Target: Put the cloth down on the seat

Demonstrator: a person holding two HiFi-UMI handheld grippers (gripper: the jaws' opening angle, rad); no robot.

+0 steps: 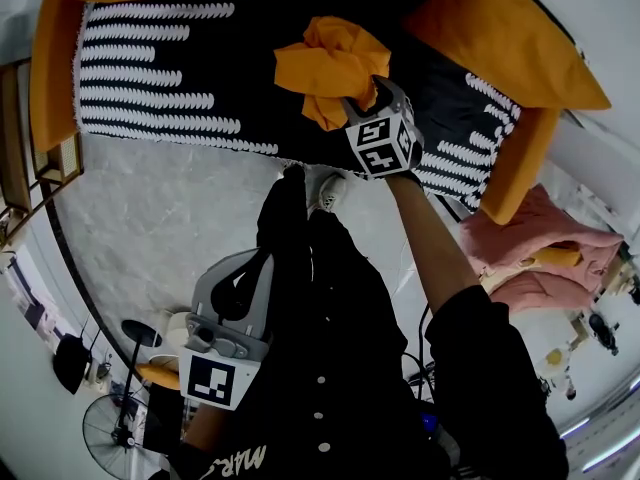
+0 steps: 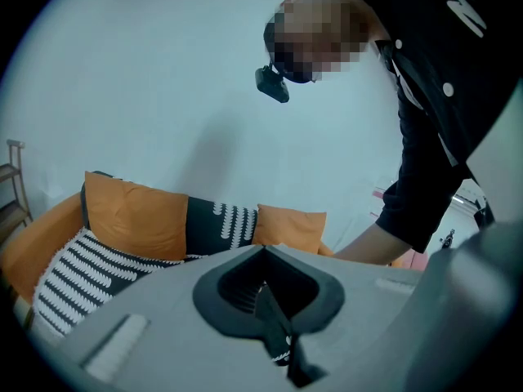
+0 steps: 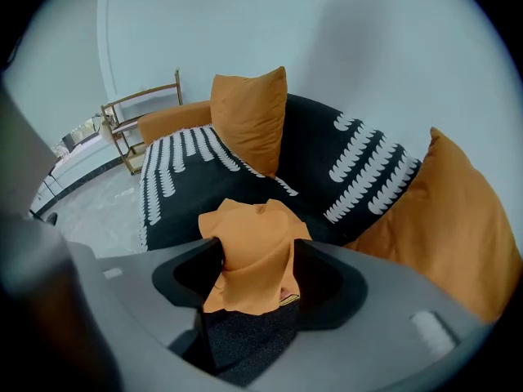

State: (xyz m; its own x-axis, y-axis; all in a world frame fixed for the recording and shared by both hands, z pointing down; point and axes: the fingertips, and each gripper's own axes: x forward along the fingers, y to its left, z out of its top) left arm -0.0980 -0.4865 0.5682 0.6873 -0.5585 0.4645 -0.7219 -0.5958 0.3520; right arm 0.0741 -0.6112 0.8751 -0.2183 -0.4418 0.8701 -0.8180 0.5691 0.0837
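An orange cloth (image 1: 325, 68) lies bunched on the black seat with white patterning (image 1: 170, 78) of a sofa. My right gripper (image 1: 368, 100) is at the cloth's right edge, pointing steeply down. In the right gripper view the cloth (image 3: 253, 256) sits loosely between the wide-apart jaws of the right gripper (image 3: 257, 280), open, over the seat (image 3: 184, 190). My left gripper (image 1: 238, 290) hangs low beside the person's body, far from the sofa. In its own view the left gripper (image 2: 265, 292) is shut on nothing.
Orange cushions (image 1: 505, 33) (image 3: 249, 117) lean along the sofa's back and arms. A pink pile of fabric (image 1: 540, 253) lies right of the sofa. A wooden rack (image 1: 25, 163) stands at the left, a fan (image 1: 115, 433) at the lower left. Grey floor (image 1: 160, 218) lies in front.
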